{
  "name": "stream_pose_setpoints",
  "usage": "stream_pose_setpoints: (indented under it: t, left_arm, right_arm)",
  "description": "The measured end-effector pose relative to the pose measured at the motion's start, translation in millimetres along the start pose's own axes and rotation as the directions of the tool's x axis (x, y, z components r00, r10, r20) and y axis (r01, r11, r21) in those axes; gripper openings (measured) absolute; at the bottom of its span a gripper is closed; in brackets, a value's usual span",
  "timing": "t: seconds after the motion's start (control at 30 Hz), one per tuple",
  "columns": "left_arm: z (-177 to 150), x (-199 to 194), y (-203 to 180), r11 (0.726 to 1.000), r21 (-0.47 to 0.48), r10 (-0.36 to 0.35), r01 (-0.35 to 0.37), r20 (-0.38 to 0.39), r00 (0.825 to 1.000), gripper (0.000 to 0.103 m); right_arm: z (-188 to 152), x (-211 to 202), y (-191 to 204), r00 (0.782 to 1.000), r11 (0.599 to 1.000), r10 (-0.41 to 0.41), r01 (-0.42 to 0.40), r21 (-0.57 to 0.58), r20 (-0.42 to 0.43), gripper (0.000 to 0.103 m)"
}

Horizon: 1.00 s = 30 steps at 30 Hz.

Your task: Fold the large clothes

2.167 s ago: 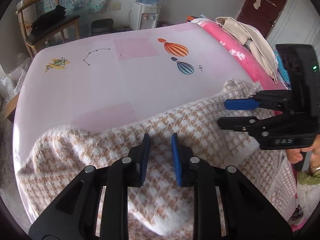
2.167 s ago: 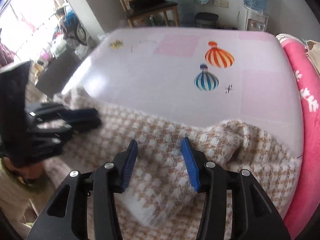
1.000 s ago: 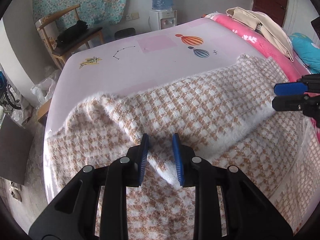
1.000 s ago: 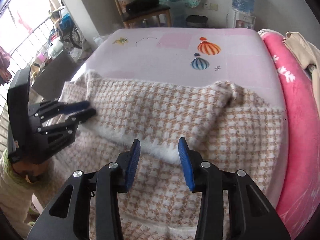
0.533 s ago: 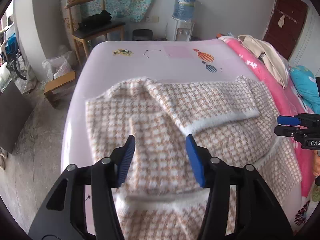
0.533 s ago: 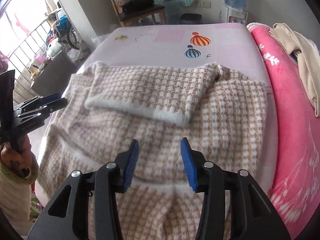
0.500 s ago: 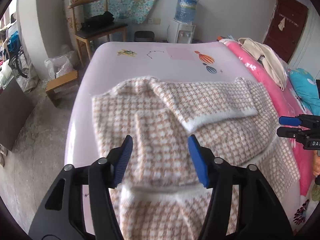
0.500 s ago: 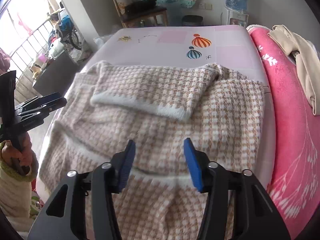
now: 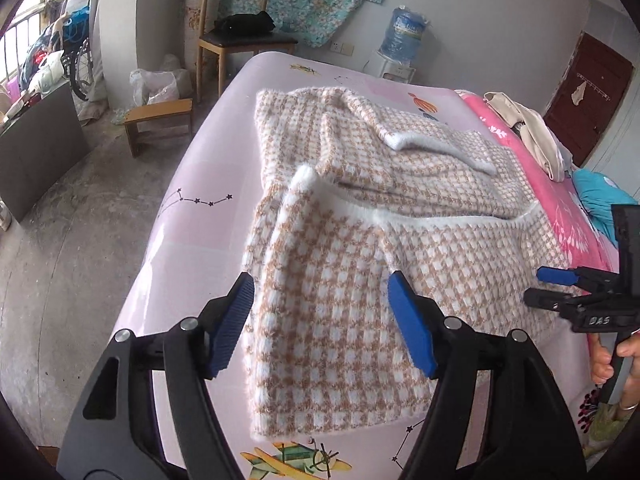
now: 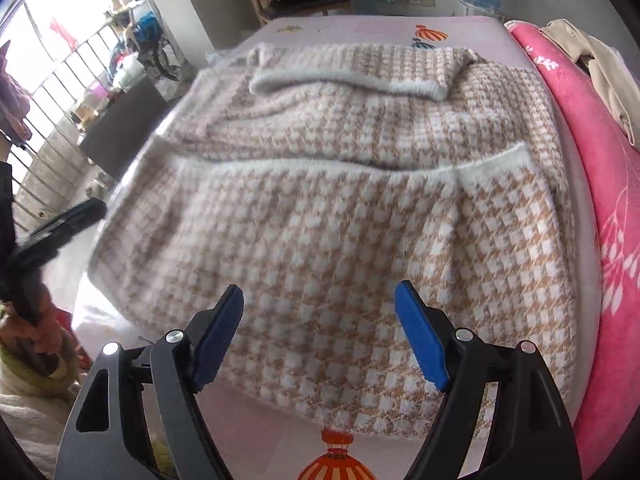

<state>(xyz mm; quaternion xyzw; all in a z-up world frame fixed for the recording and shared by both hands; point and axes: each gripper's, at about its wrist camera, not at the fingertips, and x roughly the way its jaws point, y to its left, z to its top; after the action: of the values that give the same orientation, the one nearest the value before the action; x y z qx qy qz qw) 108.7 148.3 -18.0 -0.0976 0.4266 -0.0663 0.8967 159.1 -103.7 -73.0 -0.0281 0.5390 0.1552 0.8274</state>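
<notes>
**Sweater lies part-folded across the bed, both grippers let go**

Sweater (image 9: 360, 216), a thick fuzzy knit in tan and white houndstooth with white ribbed edges, is spread on the pink printed bed (image 9: 192, 216), taking up most of its width between the bare sheet on the left and the pink blanket (image 9: 560, 200) on the right. One sleeve is laid across the far part of the body, its white cuff (image 9: 408, 142) resting on top, and a white-edged fold (image 9: 432, 220) runs crosswise nearer the camera.

Going left to right in the left wrist view: the left gripper (image 9: 320, 320) hangs above the near left corner of the garment, its jaws spreading apart with nothing pinched between them; the knit only shows through the gap below. Further right, the right gripper (image 9: 556, 286) is seen side-on over the right edge. In its own view the right gripper (image 10: 320, 332) is likewise widening and empty, above the near hem (image 10: 360, 420).

By its look the knit is soft, limp and fairly bulky: it should sag and stretch if lifted by one point, and its fluffy surface should grip the pads rather than slide. The best holds seem to be the firmer ribbed edges, at two corners together.

As folded, the long axis runs left to right across the bed, the hem towards the cameras and the sleeve band away from them.
</notes>
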Motion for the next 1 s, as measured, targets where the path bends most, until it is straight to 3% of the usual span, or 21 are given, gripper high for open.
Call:
stream_pose_setpoints:
  t: [0.1,0.37,0.43,0.57,0.8,1.0]
  left_arm:
    - [4,8,3,1.000,-0.006,0.003,-0.003,-0.001,1.000,0.063]
    - [20,38,25,0.995,-0.092,-0.031,0.028,-0.039,0.999,0.034]
    - [21,41,26,0.995,-0.093,-0.046,0.042,-0.044,0.998,0.032]
    - [23,40,24,0.992,-0.088,-0.096,0.093,-0.035,0.995,0.032]
    - [32,67,30,0.989,-0.116,-0.106,0.093,-0.106,0.989,0.032]
    - [42,79,26,0.986,-0.126,-0.121,0.106,-0.115,0.986,0.035]
  right_arm:
    - [-2,5,-5,1.000,0.999,0.022,-0.023,0.032,0.016,0.082]
    - [-4,5,-5,1.000,0.999,0.022,-0.023,0.037,0.016,0.082]
    - [-4,5,-6,1.000,0.999,0.022,-0.022,0.035,0.015,0.083]
    - [-3,7,-6,1.000,0.999,0.019,-0.019,0.031,0.010,0.084]
    - [-2,8,-4,1.000,0.999,0.018,-0.019,0.029,0.011,0.085]
    - [-1,9,-4,1.000,0.999,0.021,-0.021,0.028,0.017,0.085]
